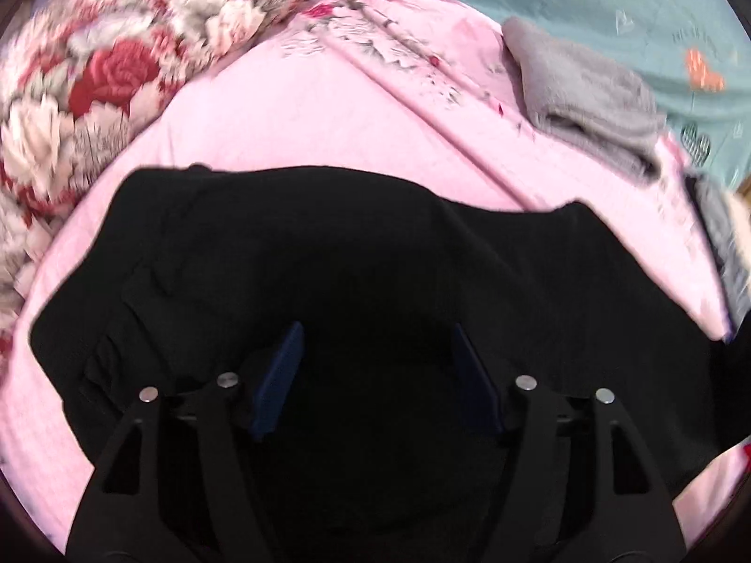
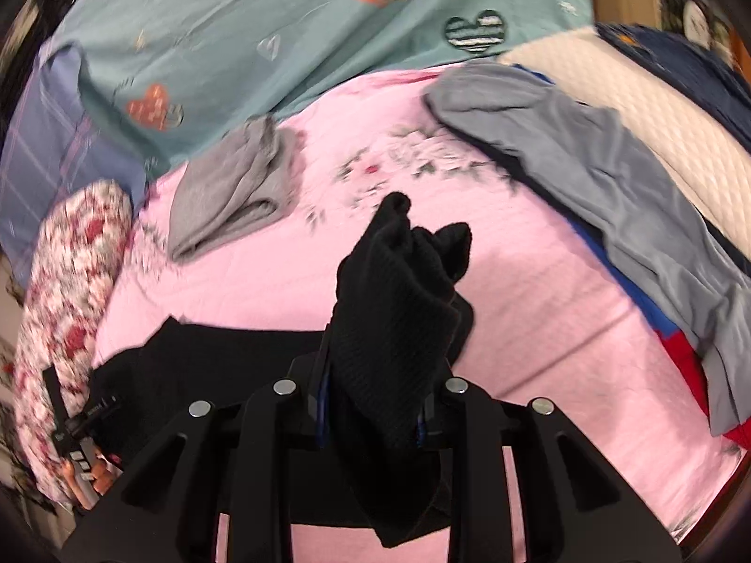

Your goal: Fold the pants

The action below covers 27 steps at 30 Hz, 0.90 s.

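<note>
The black pants (image 1: 328,244) lie spread on the pink bedsheet (image 1: 291,131). My left gripper (image 1: 375,352) is open, its blue-padded fingers (image 1: 281,370) wide apart just over the black fabric. In the right wrist view my right gripper (image 2: 371,375) is shut on a bunched end of the black pants (image 2: 403,291) and holds it lifted above the sheet (image 2: 540,309). The rest of the pants (image 2: 197,356) trails to the lower left, where the left gripper's handle and the hand holding it (image 2: 80,445) show.
A folded grey garment (image 1: 586,94) (image 2: 234,187) lies at the back of the sheet. A floral pillow (image 1: 94,70) (image 2: 65,291) is at the left. A teal blanket (image 2: 281,23) lies behind. Grey-blue, blue and red clothes (image 2: 633,197) pile at the right.
</note>
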Motion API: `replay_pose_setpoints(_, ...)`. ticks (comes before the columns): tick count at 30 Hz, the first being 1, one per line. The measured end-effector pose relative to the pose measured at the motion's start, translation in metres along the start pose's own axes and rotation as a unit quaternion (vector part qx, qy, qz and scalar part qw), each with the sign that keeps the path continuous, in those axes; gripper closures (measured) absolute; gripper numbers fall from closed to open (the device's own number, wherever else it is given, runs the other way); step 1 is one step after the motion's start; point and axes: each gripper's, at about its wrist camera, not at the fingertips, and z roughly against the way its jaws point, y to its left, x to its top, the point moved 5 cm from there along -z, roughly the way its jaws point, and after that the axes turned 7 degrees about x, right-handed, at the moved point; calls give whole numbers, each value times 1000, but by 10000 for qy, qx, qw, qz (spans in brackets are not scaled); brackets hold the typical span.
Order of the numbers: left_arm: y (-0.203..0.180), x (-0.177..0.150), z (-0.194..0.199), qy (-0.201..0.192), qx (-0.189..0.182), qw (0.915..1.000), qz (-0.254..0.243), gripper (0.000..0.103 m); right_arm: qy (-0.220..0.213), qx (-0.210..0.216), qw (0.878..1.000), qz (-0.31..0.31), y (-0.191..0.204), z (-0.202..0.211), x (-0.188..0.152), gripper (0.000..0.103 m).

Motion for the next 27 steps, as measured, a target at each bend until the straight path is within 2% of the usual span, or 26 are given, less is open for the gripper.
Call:
replay_pose_setpoints(3,-3,-6,2,-36,170,9996,-210,34,351,16,9977,581,57,-38,-6,76)
replay_pose_setpoints(5,-1,-4,2,-30,60,9999,-139,34,609,126,9935,956,96,-65,-14,76)
replay_pose_setpoints(8,6,-4,3,-11,-201,9998,50,34,953,-13,9812,1681,154,-113,-36,76)
replay_pose_setpoints(11,7,-6,5,-8,-306,9995,113,34,1198,-326,9704,2073,181,-146,-57,74)
replay_pose_setpoints(12,7,-7,5,-9,-320,9994,125,34,1307,-365,9657,2213,189,-155,-65,69)
replay_pose_setpoints(13,7,-7,6,-9,-350,9993,147,34,1409,-296,9621,2317,196,-158,-71,65)
replay_pose_setpoints(15,8,-7,6,-2,-400,9990,187,34,1470,-11,9555,2558,214,-150,-79,48)
replay_pose_setpoints(18,9,-7,6,0,-459,9987,233,34,1592,1050,9485,2530,235,-113,-75,41)
replay_pose_setpoints(20,10,-7,6,-1,-505,9984,272,34,1277,1364,9508,2470,238,-84,-58,40)
replay_pose_setpoints(21,11,-7,6,3,-534,9981,297,34,1031,1330,9559,2408,234,-75,-48,40)
replay_pose_setpoints(22,11,-7,7,4,-544,9980,317,34,808,1173,9616,2346,228,-71,-38,41)
replay_pose_setpoints(23,11,-7,7,5,-552,9979,328,34,615,888,9672,2300,220,-71,-29,57)
replay_pose_setpoints(24,11,-7,7,5,-552,9979,328,34,575,704,9701,2248,214,-76,-26,85)
replay_pose_setpoints(27,11,-7,7,-2,-541,9980,320,34,1037,659,9751,1848,192,-111,-27,91)
